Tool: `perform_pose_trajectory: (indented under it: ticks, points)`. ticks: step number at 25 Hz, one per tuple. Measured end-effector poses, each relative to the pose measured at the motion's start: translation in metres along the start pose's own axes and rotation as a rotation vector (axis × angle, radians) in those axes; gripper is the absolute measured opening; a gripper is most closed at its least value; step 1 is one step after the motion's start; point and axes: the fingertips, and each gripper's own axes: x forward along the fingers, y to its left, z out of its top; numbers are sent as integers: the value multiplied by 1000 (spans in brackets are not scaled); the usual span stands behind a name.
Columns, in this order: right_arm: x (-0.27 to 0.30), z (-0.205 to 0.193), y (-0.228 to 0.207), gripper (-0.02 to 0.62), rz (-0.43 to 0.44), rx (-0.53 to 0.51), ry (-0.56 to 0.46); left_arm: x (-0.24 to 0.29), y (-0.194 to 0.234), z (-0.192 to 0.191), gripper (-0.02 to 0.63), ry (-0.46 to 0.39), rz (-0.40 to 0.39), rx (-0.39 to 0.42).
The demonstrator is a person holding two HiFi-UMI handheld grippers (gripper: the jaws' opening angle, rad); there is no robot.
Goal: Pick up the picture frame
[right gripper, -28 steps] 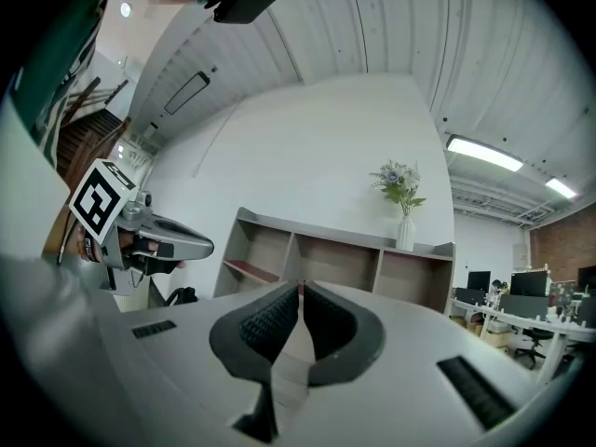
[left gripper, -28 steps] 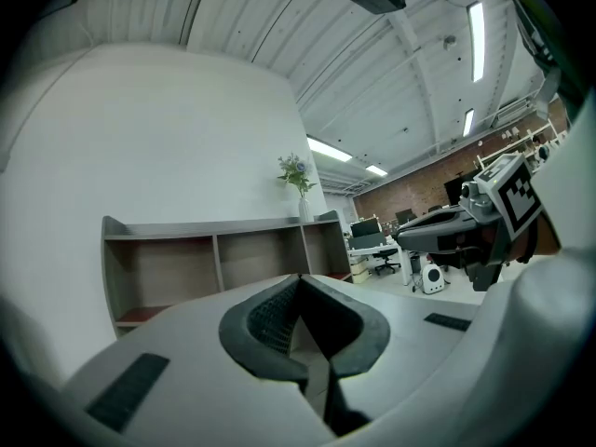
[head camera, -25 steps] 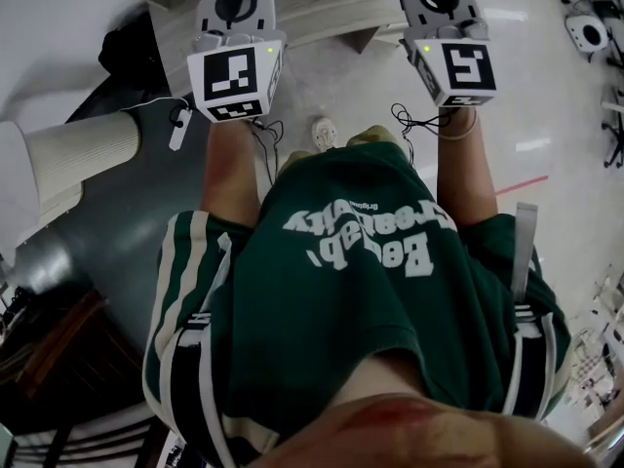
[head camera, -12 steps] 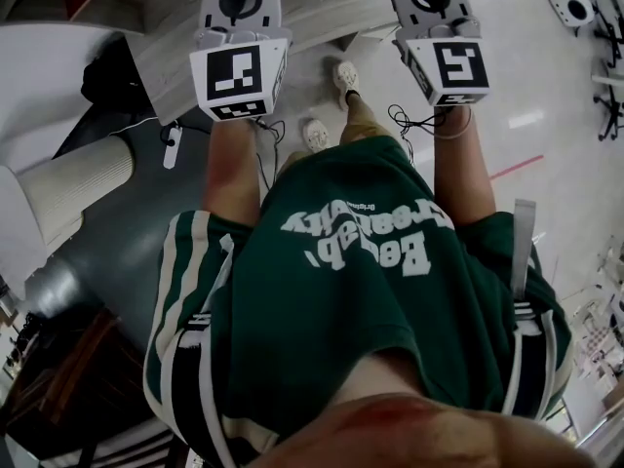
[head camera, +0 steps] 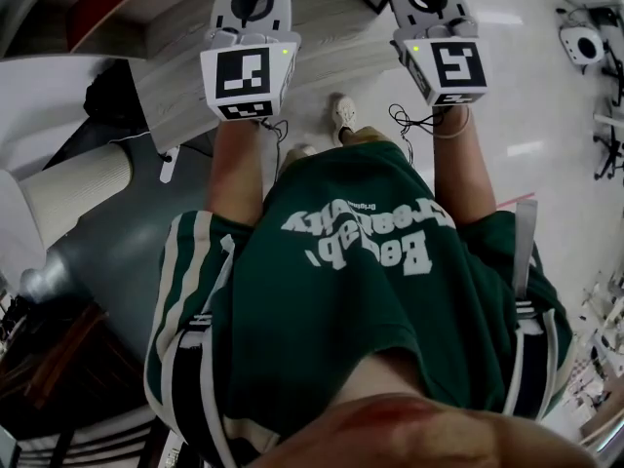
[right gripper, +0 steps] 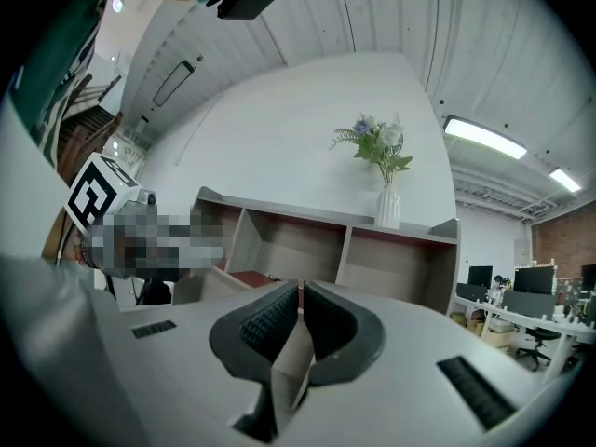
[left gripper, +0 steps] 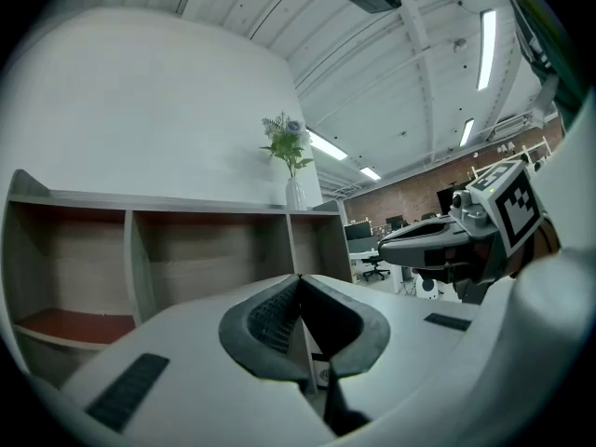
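Findings: the left claw [left gripper: 298, 282] has its pads pressed together, nothing between them. The right claw [right gripper: 300, 291] is likewise closed and empty. Both are held out ahead of the person's green shirt [head camera: 361, 291], facing an open wooden shelf unit [right gripper: 307, 245] with a vase of flowers [right gripper: 386, 203] on top. The picture frame cannot be identified in any view.

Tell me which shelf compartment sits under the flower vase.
The rightmost compartment: the vase stands on the top board directly above it. The compartments to its left have nothing on top.
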Motion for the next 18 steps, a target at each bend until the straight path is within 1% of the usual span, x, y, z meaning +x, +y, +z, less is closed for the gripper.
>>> perform_pose_trajectory:
  ticks: [3,7,11,14,18]
  points:
    - [23,-10,-23,43,38,7,-9,33,0,-3,18,12,6,-9]
    - [36,-30,-54,43,33,37,39,63,-10,-11,18,32,4,4]
    - [49,-44,-68,43,81,37,11,80,-9,-20,18,55,29,16]
    - [56,-55,-77,43,106,50,24,90,-8,-22,18,66,45,22]
    - [63,-68,-84,43,118,75,49,96,-6,-25,18,79,53,32]
